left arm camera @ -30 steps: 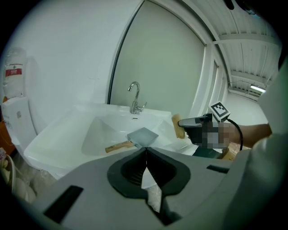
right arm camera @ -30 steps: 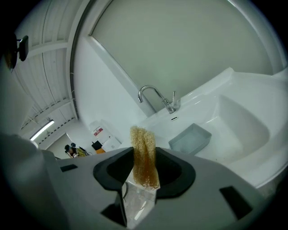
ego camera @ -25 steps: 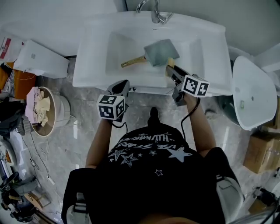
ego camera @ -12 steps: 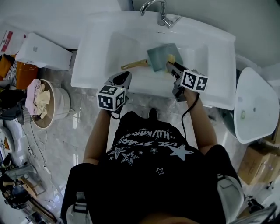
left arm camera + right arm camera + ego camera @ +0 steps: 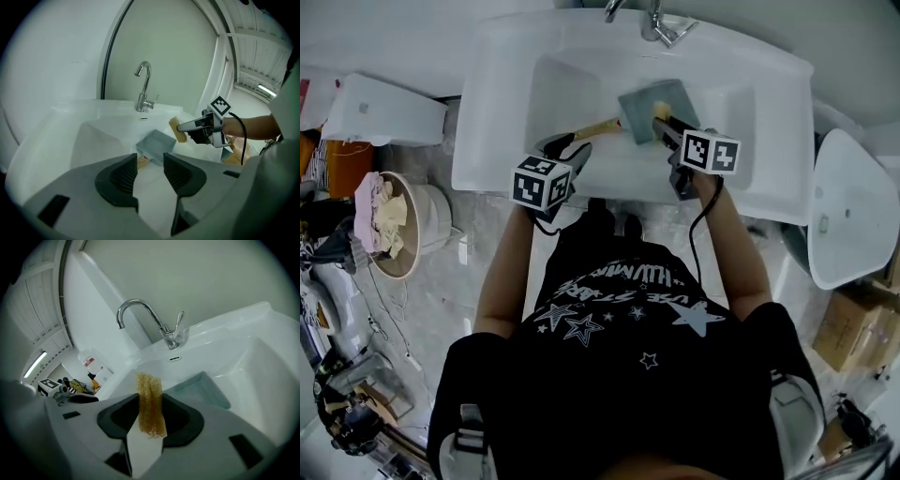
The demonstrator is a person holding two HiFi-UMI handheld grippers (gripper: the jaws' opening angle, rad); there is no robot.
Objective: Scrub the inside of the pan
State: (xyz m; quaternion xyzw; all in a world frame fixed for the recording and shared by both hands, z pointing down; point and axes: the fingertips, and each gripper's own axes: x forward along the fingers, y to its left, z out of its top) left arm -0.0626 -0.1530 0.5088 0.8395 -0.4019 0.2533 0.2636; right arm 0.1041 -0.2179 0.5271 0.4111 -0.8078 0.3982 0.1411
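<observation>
**Both tongs close in on the pan**

Both tongs have come forward off the near rim of the sink (image 5: 492, 141) and now reach over the basin. Since a second ago the left tongs (image 5: 567, 148) have also changed: their jaws have just been opening, and they stand apart with nothing between them.

The pan (image 5: 642, 103) lies in the basin, ahead of both tongs. Its handle (image 5: 598, 127) points toward the left tongs and sits just ahead of their tips, not yet touched. The right tongs (image 5: 151, 401) are clamped on a sponge (image 5: 149, 394), which sticks out past the jaws. From above the sponge shows over the pan's right side, but I cannot tell whether it touches. The tap (image 5: 656, 23) stands beyond the pan, well ahead of both tongs.

Judging by this, scrubbing has not begun. The opened left tongs look set to take the handle and steady the pan. The sponge then needs to drop inside the pan.
</observation>
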